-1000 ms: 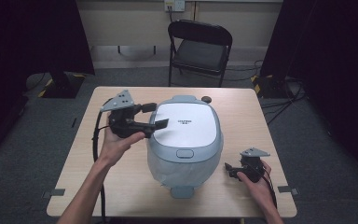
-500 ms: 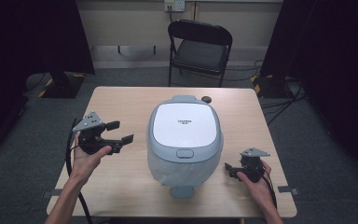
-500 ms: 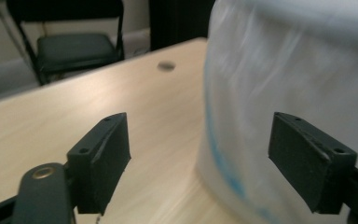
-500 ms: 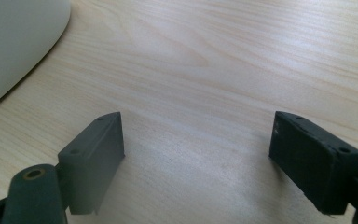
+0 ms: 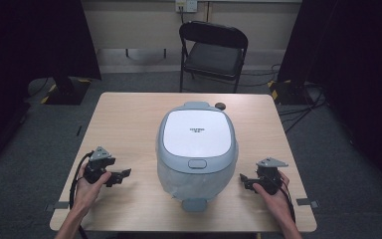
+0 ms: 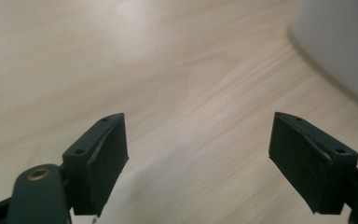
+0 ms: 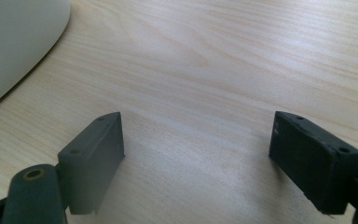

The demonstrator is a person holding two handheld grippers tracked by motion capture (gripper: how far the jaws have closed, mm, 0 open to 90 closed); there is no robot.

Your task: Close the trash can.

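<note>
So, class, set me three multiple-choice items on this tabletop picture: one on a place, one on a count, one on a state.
1. Where does the rice cooker stand on the table?
A. in the middle
B. at its left edge
C. on the chair

2. How many folding chairs stand behind the table?
A. none
B. one
C. three

3. How is the cooker's lid?
A. lifted open
B. taken off
C. closed

Answers: 1 A, it stands between the left tongs and the right tongs. 2 B, a single black chair shows behind the far edge. 3 C, the white lid lies flat on the body.
</note>
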